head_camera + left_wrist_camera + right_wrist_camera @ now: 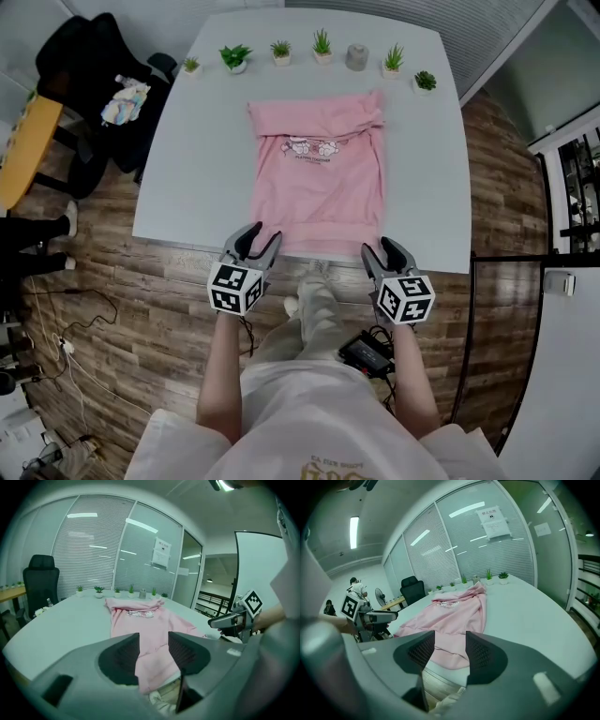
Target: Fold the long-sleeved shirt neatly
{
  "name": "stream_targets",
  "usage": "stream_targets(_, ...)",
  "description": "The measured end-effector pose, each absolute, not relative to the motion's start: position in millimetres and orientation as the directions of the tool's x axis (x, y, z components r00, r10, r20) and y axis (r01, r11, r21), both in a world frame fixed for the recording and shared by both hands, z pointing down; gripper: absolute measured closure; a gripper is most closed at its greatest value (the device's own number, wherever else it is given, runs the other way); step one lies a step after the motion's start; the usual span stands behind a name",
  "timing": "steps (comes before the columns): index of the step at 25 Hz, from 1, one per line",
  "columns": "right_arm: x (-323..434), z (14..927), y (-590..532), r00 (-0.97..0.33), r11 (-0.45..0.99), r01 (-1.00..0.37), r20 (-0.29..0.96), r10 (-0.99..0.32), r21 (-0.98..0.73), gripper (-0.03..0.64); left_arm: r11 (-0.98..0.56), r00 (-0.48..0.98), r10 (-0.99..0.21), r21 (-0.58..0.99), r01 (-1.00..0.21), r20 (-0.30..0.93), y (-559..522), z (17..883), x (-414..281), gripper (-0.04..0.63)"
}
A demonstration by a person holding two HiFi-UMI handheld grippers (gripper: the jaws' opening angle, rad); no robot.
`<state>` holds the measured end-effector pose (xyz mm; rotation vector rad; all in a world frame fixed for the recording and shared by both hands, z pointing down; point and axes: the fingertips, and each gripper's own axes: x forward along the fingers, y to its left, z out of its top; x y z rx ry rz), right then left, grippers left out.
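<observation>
So the pink long-sleeved cotton shirt point(319, 187) is lying flat on the white worktop point(187, 169), print side up. The neck end points at the row of small green potted plants point(322, 44) along the far edge. The hem sits right at the near edge, and from the gripper views it looks like it droops over a bit. The sleeves seem to be tucked in, because the whole thing reads as a rough rectangle, though the top is a bit bunched.

The left gripper point(261, 236) hovers just off the hem's left corner and the right gripper point(380, 248) just off the right corner. Both are tilted down toward the cloth. Both sets of jaws are apart with nothing between the pads, and the shirt only shows through the gaps further out.

That placement makes sense. With one gripper per corner, the person can pinch both ends of the hem at once and carry it up toward the collar, so the fold comes out straight. A hem hanging over the edge should also be easier to get a jaw under. Best guess is that the bottom-up fold is the step in hand, not started yet.
</observation>
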<state>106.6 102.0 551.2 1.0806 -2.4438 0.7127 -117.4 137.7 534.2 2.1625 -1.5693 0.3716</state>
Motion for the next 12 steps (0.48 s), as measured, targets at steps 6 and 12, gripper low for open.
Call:
stream_targets(6,116.8,579.0,103.3,-0.578,0.592,-0.779,0.602,-0.551,-0.206,0.407,-0.240,0.279,-0.807,0.142,-0.960,0.521,146.1,559.7,-125.9,0.407)
stream_targets(12,121.3,597.9,106.3,-0.545,0.602,-0.781,0.656,-0.523,-0.168,0.407,-0.228,0.250,-0.767,0.113,-0.967,0.591,153.5,584.7,-134.2,0.379)
